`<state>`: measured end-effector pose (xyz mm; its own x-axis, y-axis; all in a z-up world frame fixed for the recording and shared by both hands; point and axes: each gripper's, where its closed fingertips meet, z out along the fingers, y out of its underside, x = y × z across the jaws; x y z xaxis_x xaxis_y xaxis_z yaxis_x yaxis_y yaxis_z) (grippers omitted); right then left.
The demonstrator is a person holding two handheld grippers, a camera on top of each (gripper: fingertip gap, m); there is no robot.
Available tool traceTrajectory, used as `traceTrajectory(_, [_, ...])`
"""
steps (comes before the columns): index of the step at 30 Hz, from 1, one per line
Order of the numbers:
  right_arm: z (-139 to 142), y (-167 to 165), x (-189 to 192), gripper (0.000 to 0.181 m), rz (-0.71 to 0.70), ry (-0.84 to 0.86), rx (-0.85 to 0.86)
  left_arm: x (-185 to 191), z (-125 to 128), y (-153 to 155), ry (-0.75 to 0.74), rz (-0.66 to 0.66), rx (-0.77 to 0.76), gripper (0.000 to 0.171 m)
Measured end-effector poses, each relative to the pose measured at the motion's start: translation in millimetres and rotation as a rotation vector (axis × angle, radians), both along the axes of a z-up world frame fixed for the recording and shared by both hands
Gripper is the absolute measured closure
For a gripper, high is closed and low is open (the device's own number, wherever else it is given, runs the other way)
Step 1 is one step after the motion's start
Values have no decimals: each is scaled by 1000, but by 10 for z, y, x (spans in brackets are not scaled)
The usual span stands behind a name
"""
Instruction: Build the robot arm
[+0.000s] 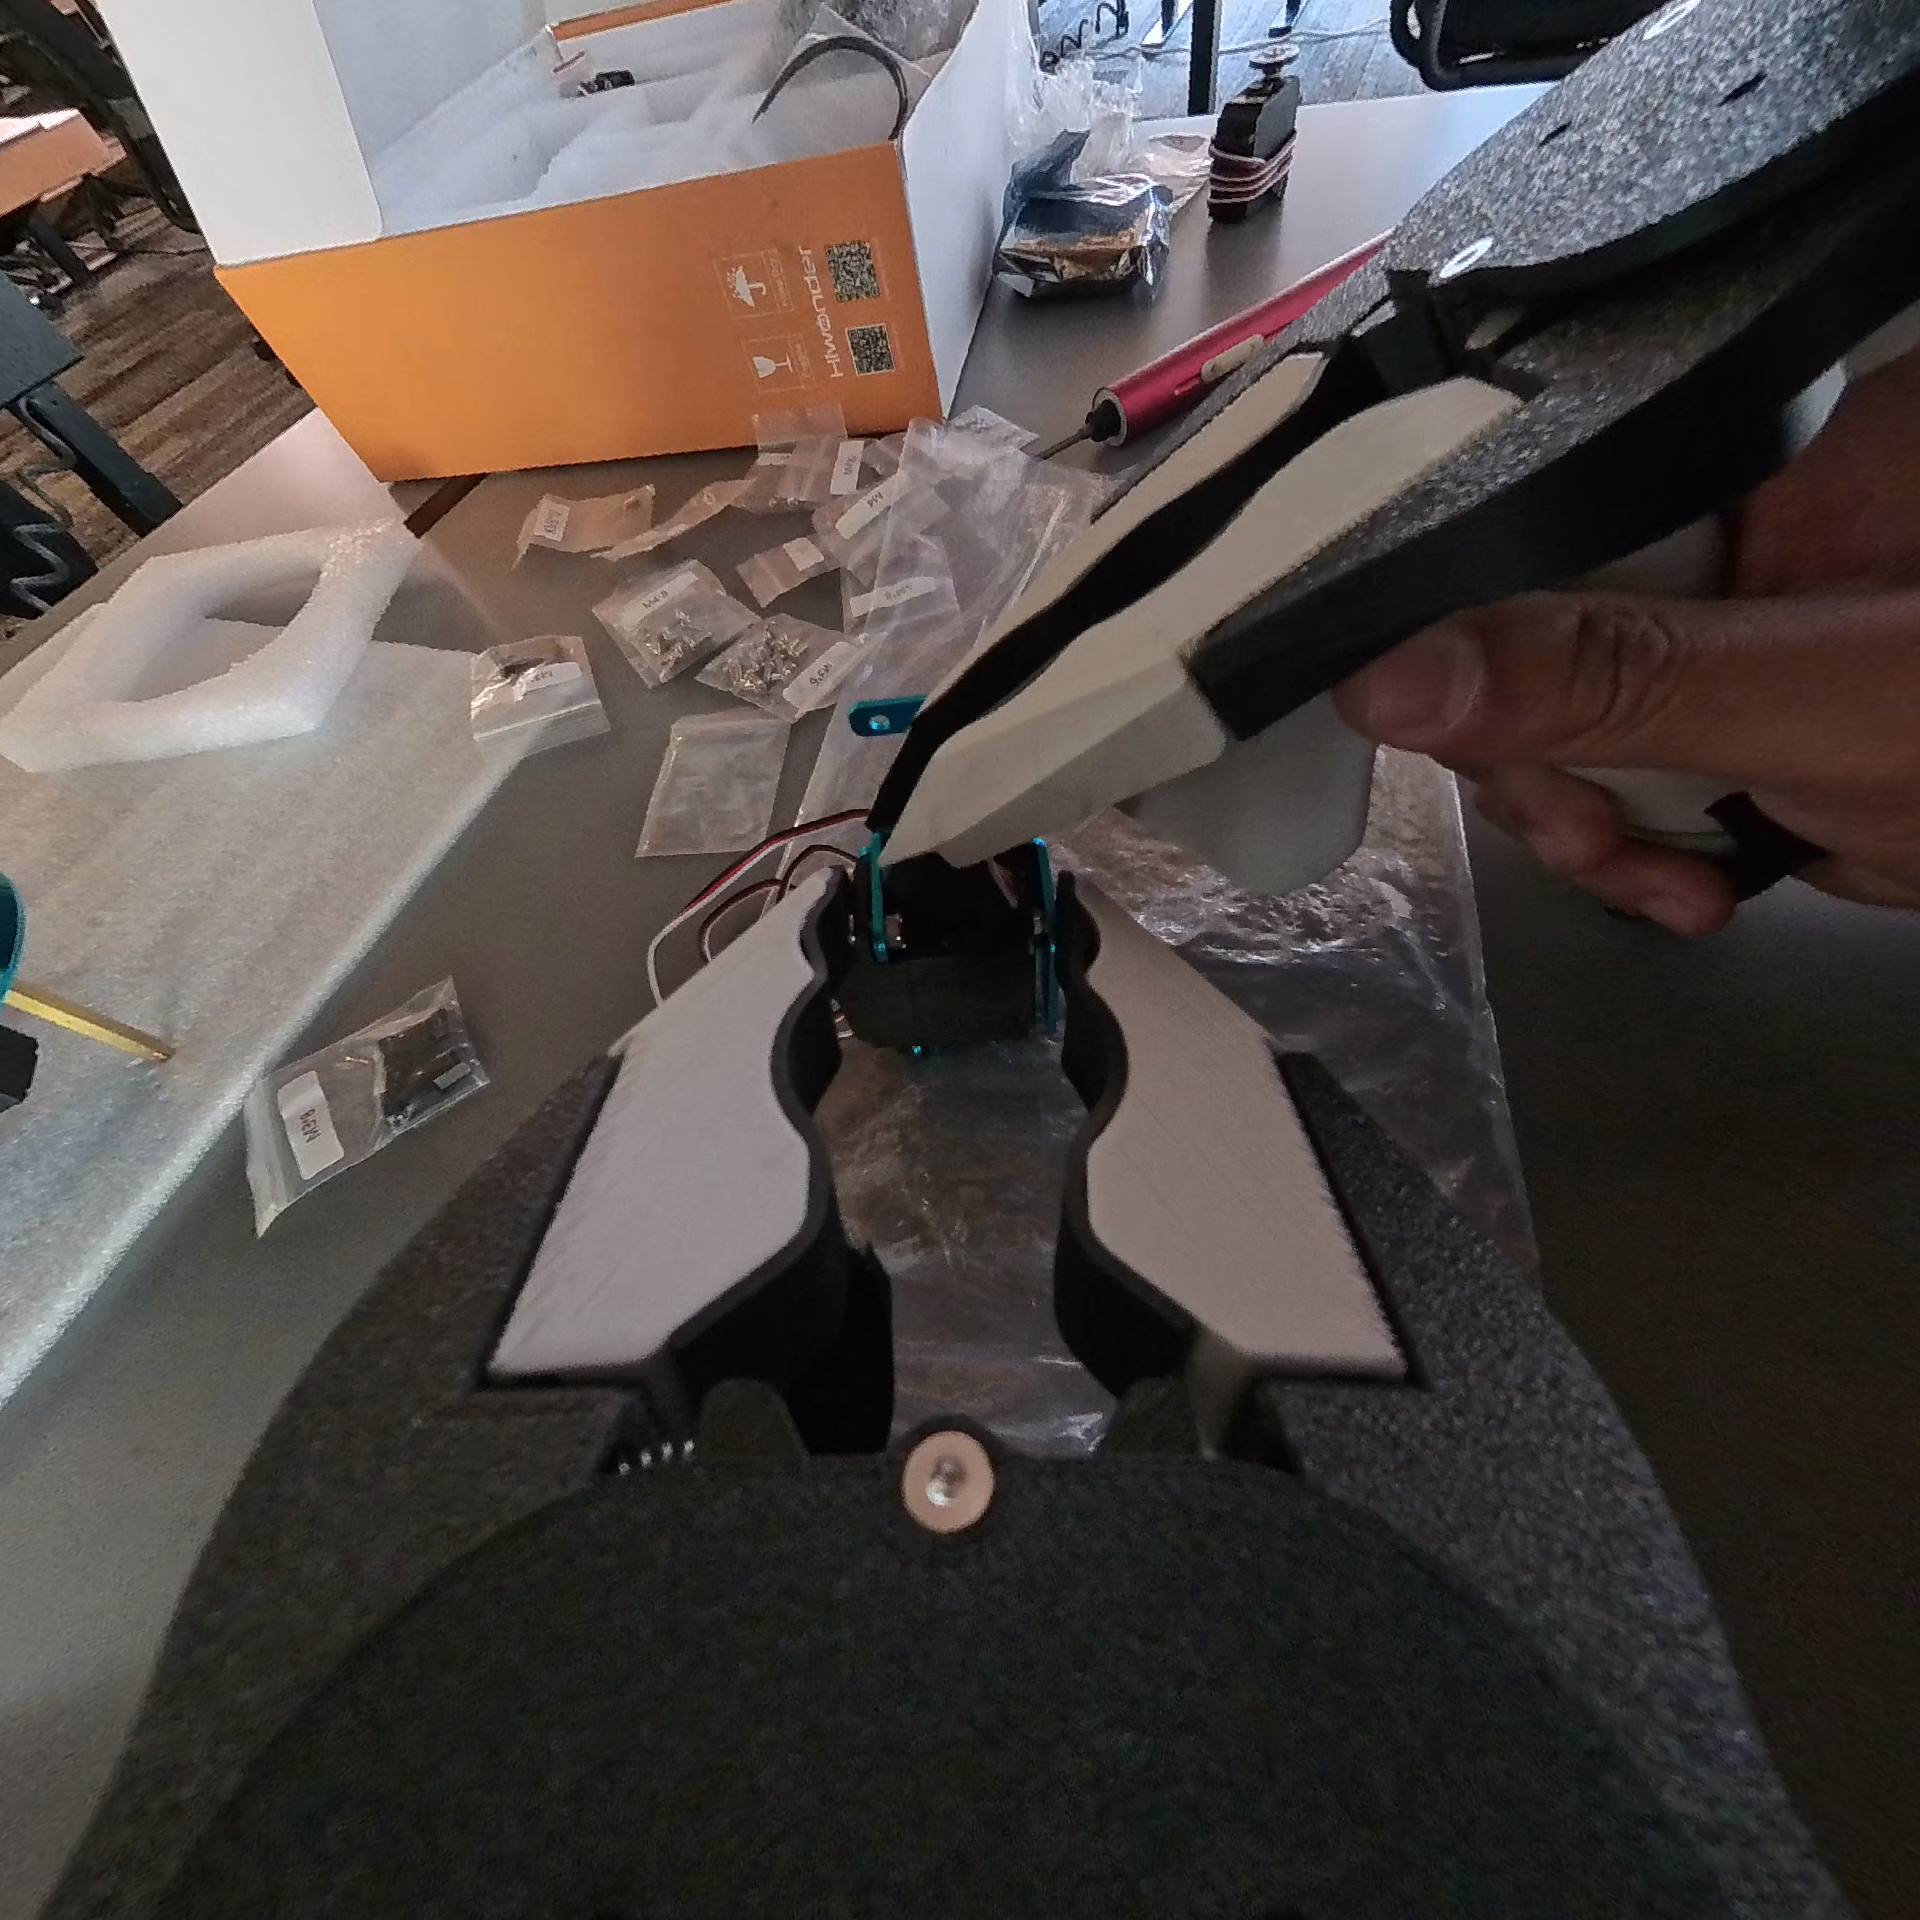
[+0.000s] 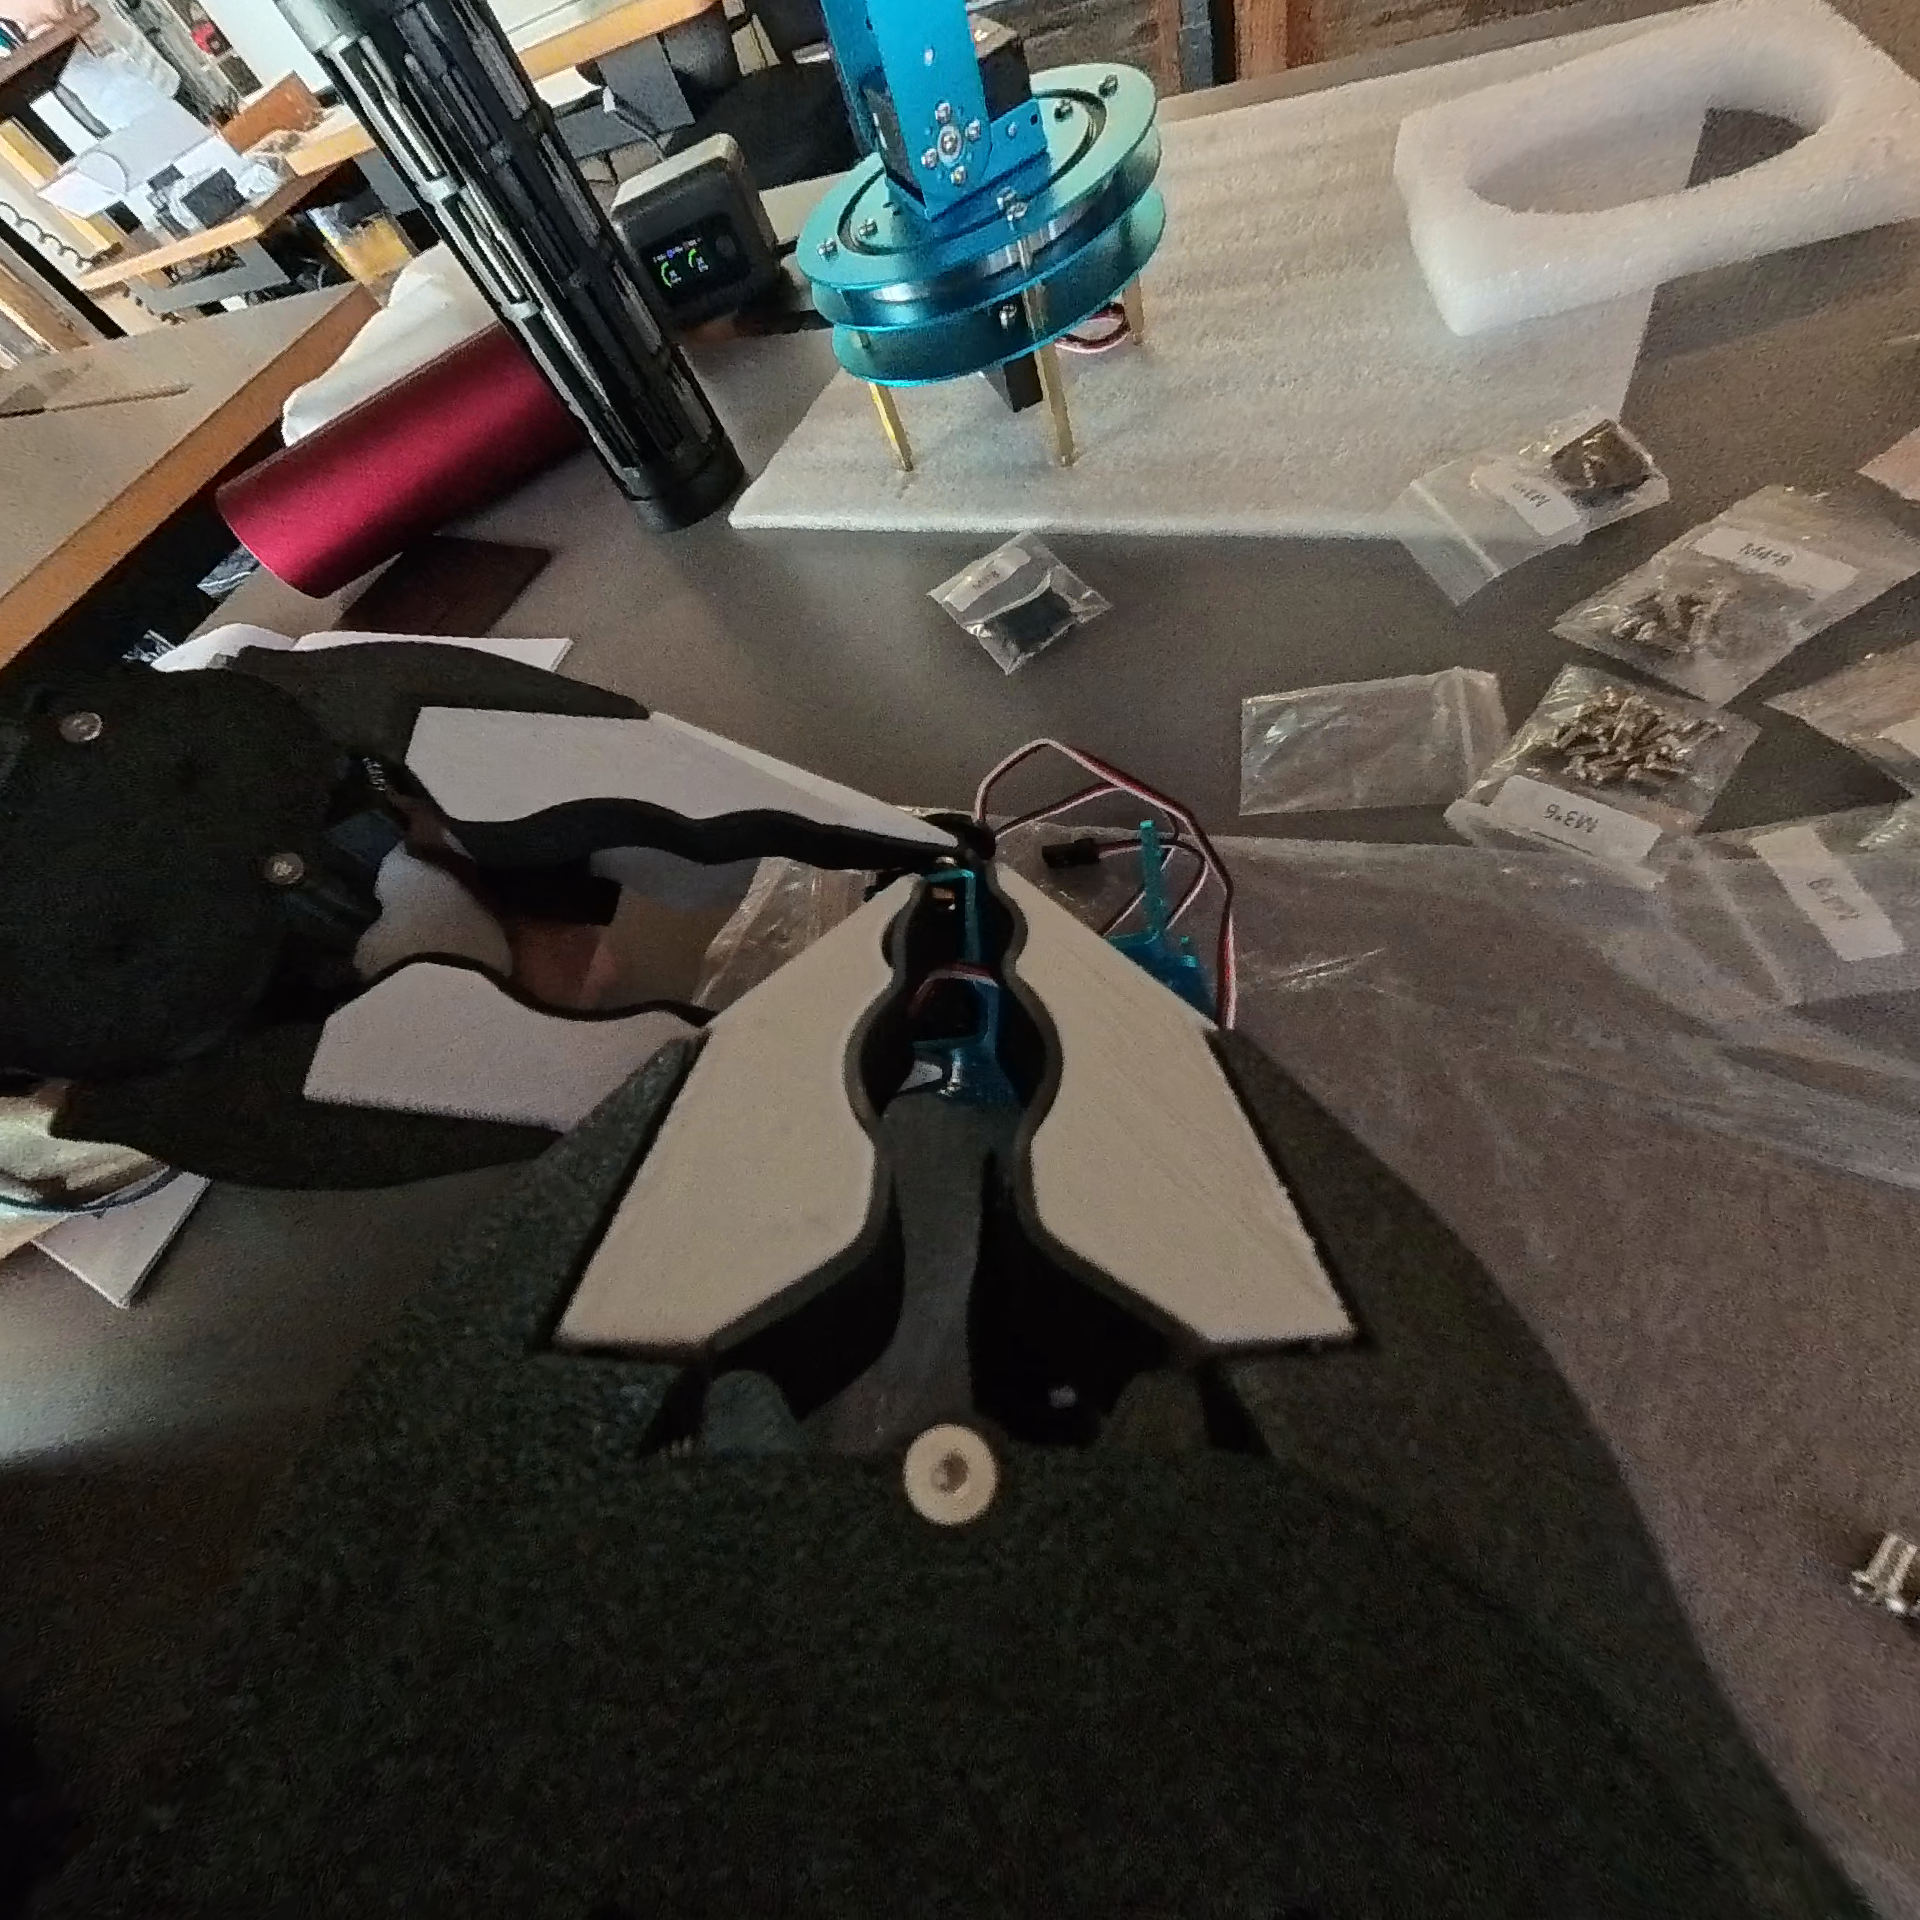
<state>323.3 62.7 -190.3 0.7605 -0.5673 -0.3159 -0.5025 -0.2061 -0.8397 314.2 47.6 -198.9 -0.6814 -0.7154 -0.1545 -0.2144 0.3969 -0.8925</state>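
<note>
A black servo [image 1: 940, 997] sits in a blue metal bracket [image 1: 878, 904], with red, white and black wires [image 1: 727, 904] trailing to the left. It rests over a clear plastic sheet [image 1: 1299, 966]. My left gripper [image 1: 951, 914] is shut on this servo assembly, one finger on each side. My right gripper [image 1: 883, 842], held by a hand [image 1: 1662, 707], comes in from the upper right and pinches the bracket's top edge. In the right wrist view my right gripper [image 2: 961, 878] is shut on the blue bracket [image 2: 971, 1039]. The left gripper's fingers [image 2: 727, 790] reach in from the left.
An orange and white box [image 1: 582, 332] and a foam block [image 1: 208, 644] stand beyond. Several small bags of screws [image 1: 727, 634] lie between. A red screwdriver [image 1: 1226, 364] lies at the right. A blue round base [image 2: 977, 239] stands on foam, beside a black cylinder [image 2: 540, 239]. Left and right tips are no more than a few centimetres apart. My left gripper's tips are some 20 centimetres from the blue round base [image 2: 977, 239].
</note>
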Motion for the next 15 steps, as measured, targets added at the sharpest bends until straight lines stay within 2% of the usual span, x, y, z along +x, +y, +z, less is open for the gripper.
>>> traceTrajectory(3, [2,-12,-17,171,34,18,-7,-9,0,-12,1,-10,-1,132])
traceTrajectory(5, [33,30,-81,153,69,47,19,-8,-2,-10,2,-8,-1,132])
traceTrajectory(6, [25,37,-84,151,63,28,-4,-4,-1,-8,6,-8,-5,133])
traceTrajectory(10, [-24,42,-33,159,20,-113,-127,1,0,0,10,-3,-11,132])
traceTrajectory(15, [-32,40,-38,158,29,-149,-158,-4,-1,-5,12,-7,-13,132])
